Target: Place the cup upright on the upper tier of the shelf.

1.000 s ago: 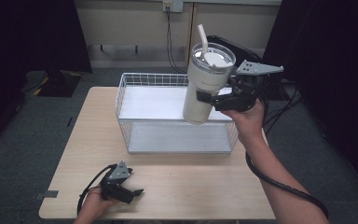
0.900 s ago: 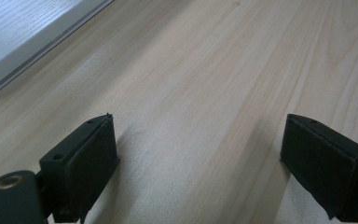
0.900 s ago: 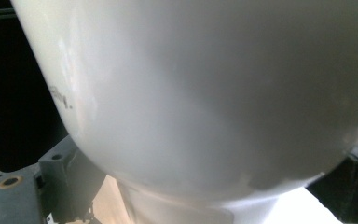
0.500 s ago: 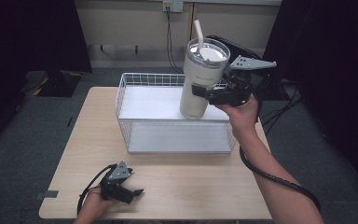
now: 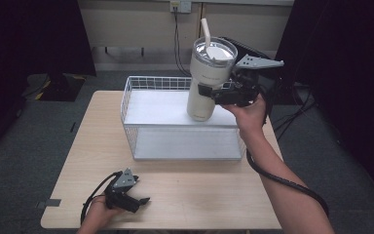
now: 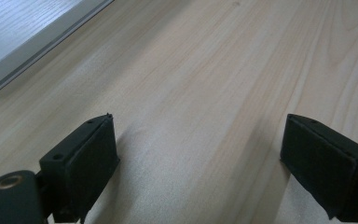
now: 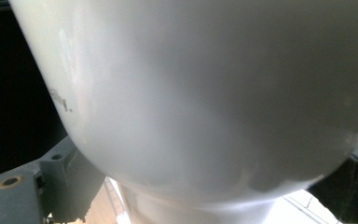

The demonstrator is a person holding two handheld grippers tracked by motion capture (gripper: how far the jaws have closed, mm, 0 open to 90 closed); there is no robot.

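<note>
The right claw (image 5: 213,92) was clamped on a tall cream-coloured insulated tumbler with a clear lid and a white straw (image 5: 206,78), its jaws pressed against the sides of the tumbler's body. The tumbler stood nearly upright to the left of the holding hand, its narrow base low over the far right part of a white wire basket with a pale flat floor (image 5: 175,141); whether the base touched the floor could not be told. In the right gripper view the tumbler (image 7: 205,93) bulged between the two black jaws, with basket wire showing beneath it.

The left claw (image 5: 136,201) rested on the pale wooden counter (image 5: 199,195), near its front edge and well apart from the basket. Its jaws stood wide apart with nothing between them; in the left gripper view only bare counter (image 6: 205,93) lay ahead of them, the basket's edge (image 6: 28,42) farther off to the upper left.
</note>
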